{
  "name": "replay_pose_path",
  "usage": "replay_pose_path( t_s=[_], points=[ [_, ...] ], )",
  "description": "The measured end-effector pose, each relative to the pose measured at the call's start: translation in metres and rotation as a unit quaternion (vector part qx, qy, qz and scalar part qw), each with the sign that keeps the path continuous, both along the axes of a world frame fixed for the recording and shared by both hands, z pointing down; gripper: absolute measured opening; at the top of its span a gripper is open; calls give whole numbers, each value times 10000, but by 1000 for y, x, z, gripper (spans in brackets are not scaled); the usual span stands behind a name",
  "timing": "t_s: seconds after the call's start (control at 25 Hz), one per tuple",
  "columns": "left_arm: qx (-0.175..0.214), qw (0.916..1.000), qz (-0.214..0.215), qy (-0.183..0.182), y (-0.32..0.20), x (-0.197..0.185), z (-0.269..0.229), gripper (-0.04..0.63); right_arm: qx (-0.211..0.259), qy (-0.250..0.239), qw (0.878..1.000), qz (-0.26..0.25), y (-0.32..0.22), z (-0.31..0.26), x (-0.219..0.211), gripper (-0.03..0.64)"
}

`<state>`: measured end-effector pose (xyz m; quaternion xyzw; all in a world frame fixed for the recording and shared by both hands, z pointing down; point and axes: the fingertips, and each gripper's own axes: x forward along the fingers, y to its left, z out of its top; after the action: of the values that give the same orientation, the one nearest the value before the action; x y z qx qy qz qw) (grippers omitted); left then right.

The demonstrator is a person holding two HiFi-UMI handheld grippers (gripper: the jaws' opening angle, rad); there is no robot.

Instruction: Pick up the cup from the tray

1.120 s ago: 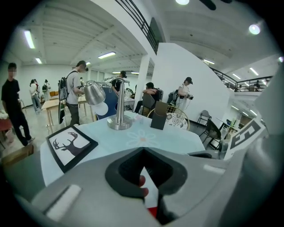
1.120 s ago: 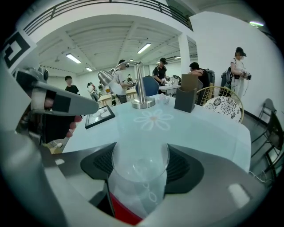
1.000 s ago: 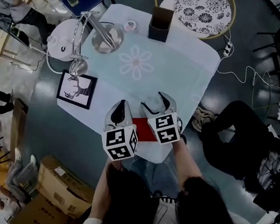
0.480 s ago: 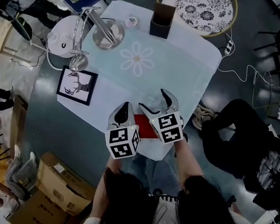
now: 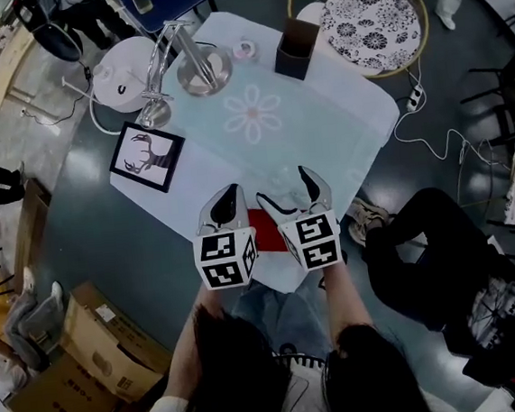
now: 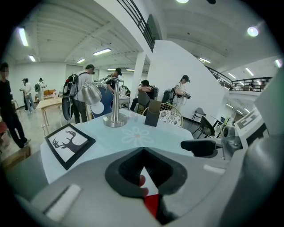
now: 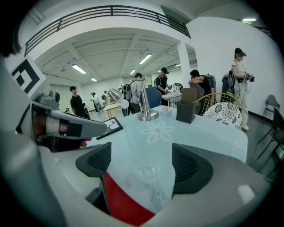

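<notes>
A clear cup [image 7: 146,175] stands on the pale tablecloth just past the red tray [image 7: 122,204]. It is faint in the head view [image 5: 283,189]. My right gripper [image 7: 141,164] hovers over it, open. Its jaws have just been opening; the cup sits between and below the pads, which do not touch it. In the head view the right gripper [image 5: 283,184] is at the table's near edge, with the tray [image 5: 264,225] under it. My left gripper [image 6: 143,153] is shut beside it on the left, above the tray's edge [image 6: 151,205], and also shows in the head view [image 5: 227,194].
A metal lamp [image 5: 192,66], a framed deer picture [image 5: 147,157] and a dark box [image 5: 297,47] stand farther back on the table [image 5: 322,122]. A patterned round seat [image 5: 370,13] is beyond it. A seated person [image 5: 443,255] is at the right, and cardboard boxes [image 5: 81,353] at the left.
My right gripper's jaws have spread wider around the cup and the gripper has lifted a little. The left gripper has barely shifted.
</notes>
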<state>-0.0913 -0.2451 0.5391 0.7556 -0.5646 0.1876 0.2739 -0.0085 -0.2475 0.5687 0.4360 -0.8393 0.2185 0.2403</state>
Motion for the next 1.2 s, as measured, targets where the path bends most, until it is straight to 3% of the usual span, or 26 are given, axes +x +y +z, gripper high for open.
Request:
replay_pose_path(
  t_s=[0.4, 0.6, 0.84, 1.2],
  points=[
    [364, 9993, 85, 88, 22, 2, -44, 0, 452, -166, 9987, 167, 20, -59, 6, 434],
    [583, 9981, 138, 108, 41, 2, -66, 0, 750, -206, 9968, 171, 48, -87, 3, 387],
    [684, 9972, 263, 166, 76, 13, -81, 0, 813, -189, 9962, 250, 87, -105, 10, 375],
    [923, 9947, 409, 209, 113, 24, -104, 0, 1186, -110, 9917, 474, 122, -133, 16, 170]
  ],
)
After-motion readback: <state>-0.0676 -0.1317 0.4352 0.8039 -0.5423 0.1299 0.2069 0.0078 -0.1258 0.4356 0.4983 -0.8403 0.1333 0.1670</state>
